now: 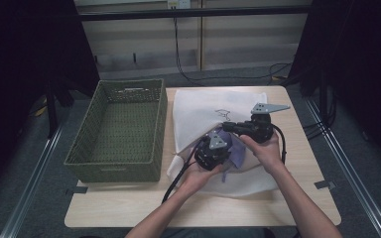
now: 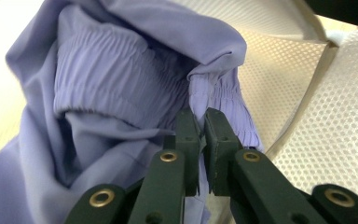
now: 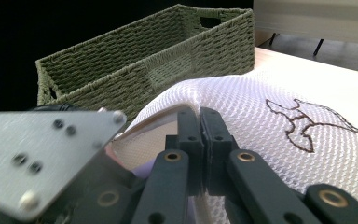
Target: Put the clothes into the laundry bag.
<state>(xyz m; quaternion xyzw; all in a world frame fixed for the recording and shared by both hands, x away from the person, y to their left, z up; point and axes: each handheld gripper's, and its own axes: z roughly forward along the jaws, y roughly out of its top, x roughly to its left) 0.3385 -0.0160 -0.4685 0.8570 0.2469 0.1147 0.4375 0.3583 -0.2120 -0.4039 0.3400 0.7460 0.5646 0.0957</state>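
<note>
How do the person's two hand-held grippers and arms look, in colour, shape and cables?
Both are black. The left hand-held gripper and the right hand-held gripper each have two flat jaws on arms with brass-coloured rivets. Each carries a grey three-cornered plate with small screws. A black cable trails from the left one. The forearms are bare, no sleeves visible.

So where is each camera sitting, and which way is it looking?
High view: above the person's side, looking forward and down at the table; both forearms, left gripper and right gripper show.
Left gripper view: rides the left gripper, looking along its jaws pinching the purple garment.
Right gripper view: rides the right gripper, looking along its jaws pinching the white mesh bag toward the green basket.
Shared: all show the bag.
</note>
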